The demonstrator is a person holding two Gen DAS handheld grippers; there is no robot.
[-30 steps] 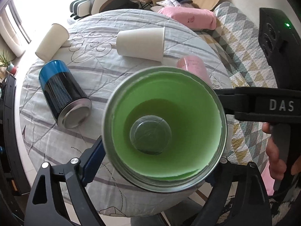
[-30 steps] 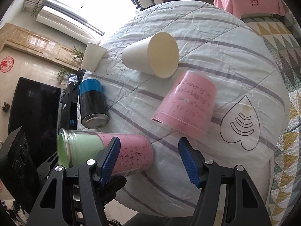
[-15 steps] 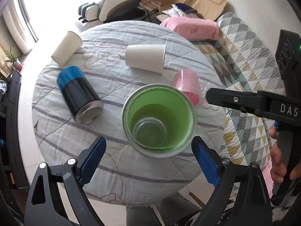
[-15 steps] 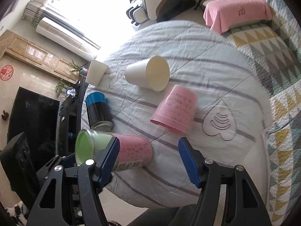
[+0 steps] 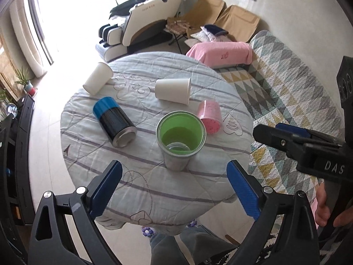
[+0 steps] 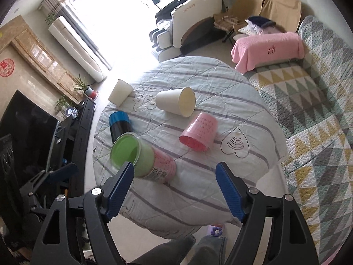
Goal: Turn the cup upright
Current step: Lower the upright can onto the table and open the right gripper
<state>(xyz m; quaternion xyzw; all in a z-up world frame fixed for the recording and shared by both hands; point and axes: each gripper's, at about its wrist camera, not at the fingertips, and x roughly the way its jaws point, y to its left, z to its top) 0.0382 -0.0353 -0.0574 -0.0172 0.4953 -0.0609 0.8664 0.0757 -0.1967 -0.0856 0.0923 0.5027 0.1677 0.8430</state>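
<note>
A clear cup with a green lining (image 5: 181,135) stands upright near the front of the round table (image 5: 154,198); it also shows in the right wrist view (image 6: 141,156), with a pink label. My left gripper (image 5: 174,187) is open and empty, pulled back above and in front of this cup. My right gripper (image 6: 174,190) is open and empty, held high over the table's front edge. A pink cup (image 5: 209,117) (image 6: 198,132) stands mouth down behind it. Two white paper cups (image 5: 173,91) (image 5: 98,81) and a blue-and-black can (image 5: 113,121) lie on their sides.
The table carries a pale striped quilt. A patterned sofa (image 5: 286,92) with a pink cushion (image 5: 220,52) stands to the right. A massage chair (image 5: 141,24) is behind, a TV stand (image 6: 72,132) at the left. The person's legs (image 5: 187,243) are at the front edge.
My left gripper has let go of the green-lined cup, opened wide and drawn back and up. The cup now stands alone. My right gripper has also risen away from the table.
</note>
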